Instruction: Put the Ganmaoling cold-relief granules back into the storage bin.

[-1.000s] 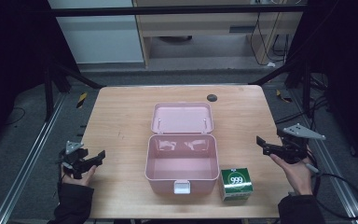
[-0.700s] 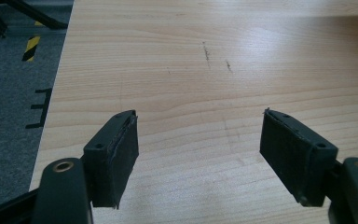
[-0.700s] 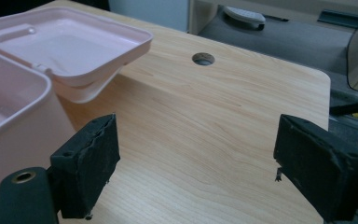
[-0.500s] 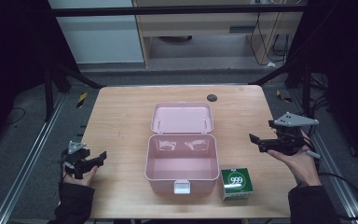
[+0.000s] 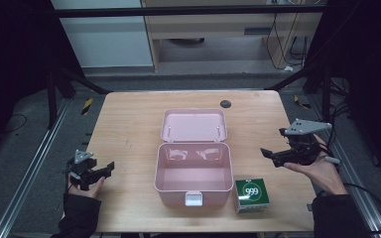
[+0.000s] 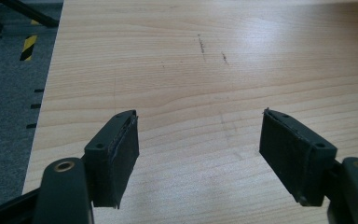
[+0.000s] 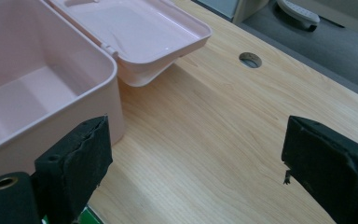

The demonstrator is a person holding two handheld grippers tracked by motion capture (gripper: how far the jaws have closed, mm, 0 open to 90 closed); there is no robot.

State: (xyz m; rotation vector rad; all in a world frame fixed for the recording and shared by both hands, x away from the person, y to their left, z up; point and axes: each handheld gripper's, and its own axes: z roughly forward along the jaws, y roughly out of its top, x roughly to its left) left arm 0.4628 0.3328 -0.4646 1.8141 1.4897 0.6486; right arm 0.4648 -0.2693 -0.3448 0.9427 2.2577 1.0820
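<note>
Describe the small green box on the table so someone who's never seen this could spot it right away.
Find the open pink case in the middle of the wooden table. Just right of its front corner, near the table's near edge, stands the green box: the one green thing there, marked 999 on top.

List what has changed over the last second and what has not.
The right gripper rose from the table's right edge and moved farther from the person, toward the pink box; it is open and empty. The left gripper shifted only slightly at the table's left edge, open and holding nothing. The open box and the green carton stayed put.
</note>
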